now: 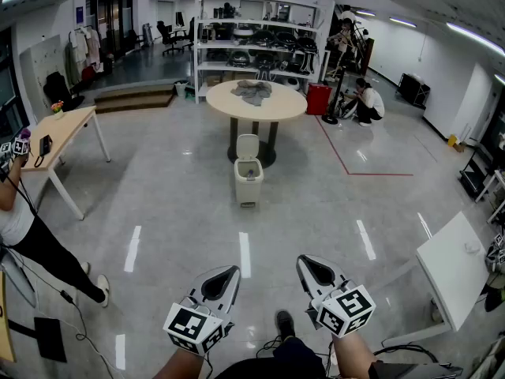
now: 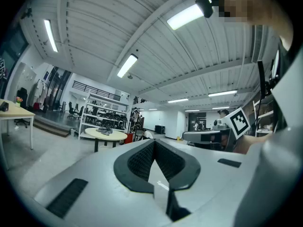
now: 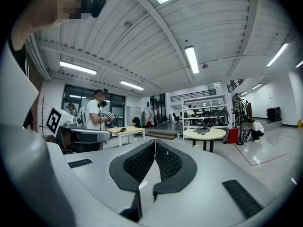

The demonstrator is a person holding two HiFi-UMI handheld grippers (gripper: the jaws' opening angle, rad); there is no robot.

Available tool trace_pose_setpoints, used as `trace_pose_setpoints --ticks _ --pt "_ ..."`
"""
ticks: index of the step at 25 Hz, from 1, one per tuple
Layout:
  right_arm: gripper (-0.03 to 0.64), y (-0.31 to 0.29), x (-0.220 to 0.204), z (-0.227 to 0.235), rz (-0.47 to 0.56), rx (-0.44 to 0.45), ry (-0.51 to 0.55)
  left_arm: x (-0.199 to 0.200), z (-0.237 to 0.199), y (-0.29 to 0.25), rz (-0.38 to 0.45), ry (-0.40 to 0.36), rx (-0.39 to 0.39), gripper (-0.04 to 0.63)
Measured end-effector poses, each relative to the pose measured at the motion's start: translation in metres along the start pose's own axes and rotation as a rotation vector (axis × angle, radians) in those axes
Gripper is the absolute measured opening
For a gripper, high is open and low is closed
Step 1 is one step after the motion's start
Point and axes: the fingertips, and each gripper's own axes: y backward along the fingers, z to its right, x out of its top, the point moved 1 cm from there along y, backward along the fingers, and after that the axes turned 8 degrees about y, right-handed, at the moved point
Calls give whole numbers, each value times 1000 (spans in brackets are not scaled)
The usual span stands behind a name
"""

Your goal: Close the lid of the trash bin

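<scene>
The trash bin (image 1: pixel 248 181) stands on the shiny floor (image 1: pixel 158 204), far ahead of both grippers. In the head view it is at 12 o'clock from them and well apart from them. It is small and pale. Its lid (image 1: pixel 248 146) sticks straight up, so the bin is open. Just behind the bin, also at 12 o'clock, is a round worktop (image 1: pixel 276 105) with a grey cloth (image 1: pixel 254 91) lying on it. The left gripper (image 1: pixel 227 273) is low down in the head view, at about 7 o'clock, and the bin is at its 1 o'clock. The right gripper (image 1: pixel 308 264) is low down at about 5 o'clock, and the bin is at its 11 o'clock. The two grippers are side by side, near each other but not touching, and both point forward. In the left gripper view the two dark jaws meet at their tips, so this gripper is closed with nothing inside it. In the right gripper view the jaws meet at their tips too, and this gripper also holds nothing. Neither gripper touches the bin or anything else. A person (image 1: pixel 20 219) stands at 9 o'clock, next to a wooden worktop (image 1: pixel 67 129) at 10 o'clock. A white worktop (image 1: pixel 450 271) is at 4 o'clock.
</scene>
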Motion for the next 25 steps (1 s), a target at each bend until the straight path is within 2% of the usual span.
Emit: trace_pose_setpoints --ticks 5,8,14,19,25 --pt "9 -33 -14 46 1 18 -19 -1 -21 -52 -19 -3 30 0" --pt "9 -52 -20 90 6 29 -26 1 -29 -90 -23 -1 53 0" --pt "9 -98 -12 182 36 79 -41 25 -48 -173 1 2 127 0" --pt "9 -127 -10 242 53 98 -31 33 -63 -225 6 3 169 0" --pt "9 -167 -11 289 54 103 -75 46 -81 -282 -22 -21 164 0"
